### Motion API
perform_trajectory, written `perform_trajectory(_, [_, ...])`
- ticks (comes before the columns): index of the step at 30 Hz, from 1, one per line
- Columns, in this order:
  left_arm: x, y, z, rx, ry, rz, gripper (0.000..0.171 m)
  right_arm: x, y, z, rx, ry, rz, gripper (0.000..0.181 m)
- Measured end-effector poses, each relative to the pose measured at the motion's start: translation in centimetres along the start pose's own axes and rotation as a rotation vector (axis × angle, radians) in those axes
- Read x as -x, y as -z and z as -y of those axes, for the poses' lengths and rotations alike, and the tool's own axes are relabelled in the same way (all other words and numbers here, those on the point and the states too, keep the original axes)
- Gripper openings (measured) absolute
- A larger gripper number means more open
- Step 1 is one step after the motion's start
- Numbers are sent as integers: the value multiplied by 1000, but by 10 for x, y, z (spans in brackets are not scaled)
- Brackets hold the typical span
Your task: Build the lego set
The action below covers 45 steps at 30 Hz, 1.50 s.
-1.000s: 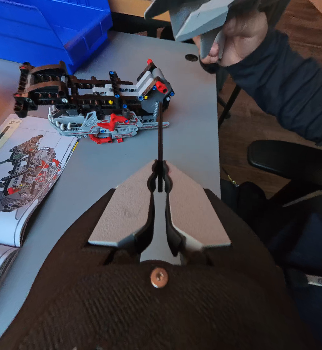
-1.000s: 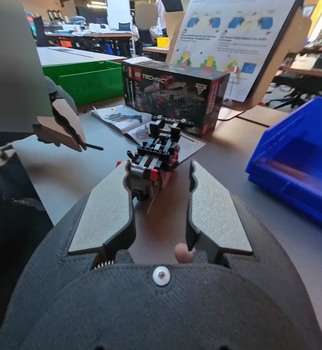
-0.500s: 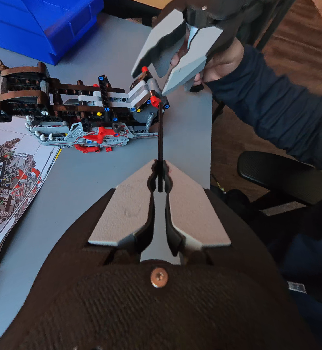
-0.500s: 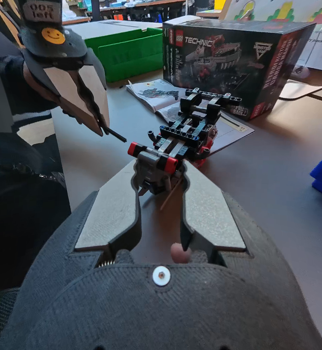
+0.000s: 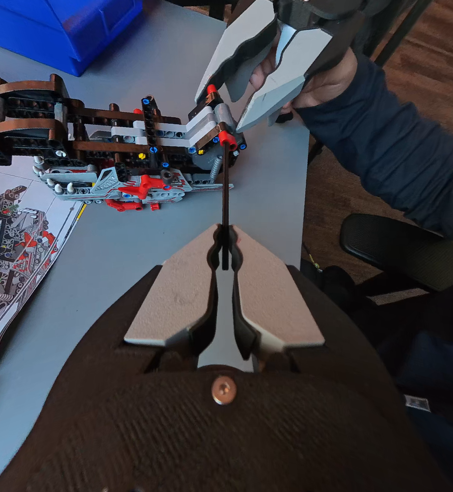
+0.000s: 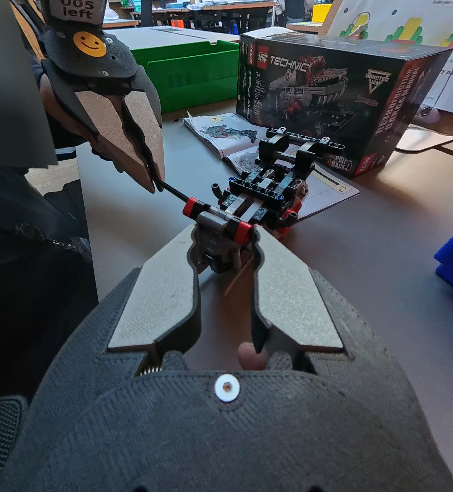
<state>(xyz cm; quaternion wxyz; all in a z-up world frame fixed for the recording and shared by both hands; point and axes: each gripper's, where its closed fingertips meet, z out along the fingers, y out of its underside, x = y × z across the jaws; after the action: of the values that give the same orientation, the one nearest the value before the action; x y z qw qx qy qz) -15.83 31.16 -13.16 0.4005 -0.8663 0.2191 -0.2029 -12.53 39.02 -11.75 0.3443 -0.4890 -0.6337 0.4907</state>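
Two hand-held grippers work one lego model (image 5: pixel 108 149): a long chassis of black studless beams, grey toothed panels and red pins, lying on the smooth grey desk (image 5: pixel 129 253). Left hand-held gripper (image 5: pixel 224 234), matte flat grey fingers closed tight on a thin black axle (image 5: pixel 225 202), whose tip meets the red bushing (image 5: pixel 226 138) at the model's end. Right hand-held gripper (image 6: pixel 224 239) sits narrowed around the model's grey rear block, fingers touching its sides. Versus a second ago, the right one has closed in from wide open, and the axle has reached the bushing. Open instruction booklet (image 5: pixel 12 239), blue bin (image 5: pixel 60 29), green bin (image 6: pixel 193 77), dark set box (image 6: pixel 326 101) nearby; workshop tables behind.
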Motion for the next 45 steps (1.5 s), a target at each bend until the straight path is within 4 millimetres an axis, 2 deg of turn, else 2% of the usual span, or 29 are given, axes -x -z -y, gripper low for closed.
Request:
perform_trajectory(6, [0, 0, 2, 2, 22, -18, 0, 1, 0, 0, 34, 48, -23, 36])
perform_trajectory(14, [-5, 2, 3, 46, 66, -68, 0, 1, 2, -2, 136, 194, -93, 36])
perform_trajectory(17, [-3, 1, 5, 45, 90, -63, 0, -1, 4, -3, 145, 169, -111, 33])
perform_trajectory(20, [-1, -6, 7, 10, 99, -40, 0, -1, 4, -10, 140, 83, -58, 24])
perform_trajectory(25, [-1, -16, 12, -9, 80, -46, 0, -8, 6, -12, 104, 65, -73, 30])
perform_trajectory(28, [5, -19, 16, -1, 65, -38, 0, -10, 9, -12, 98, 77, -79, 25])
perform_trajectory(34, [6, -32, 21, 1, -10, -73, 0, -19, 16, -14, 99, 115, -92, 29])
perform_trajectory(36, [9, -31, 22, -12, -46, -90, 0, -19, 18, -13, 87, 103, -46, 24])
perform_trajectory(41, [15, -29, 23, -17, -139, -105, 0, -20, 14, -12, 96, 148, -15, 25])
perform_trajectory(45, [14, -35, 27, -23, -79, -123, 0, -25, 18, -13, 104, 165, -24, 25])
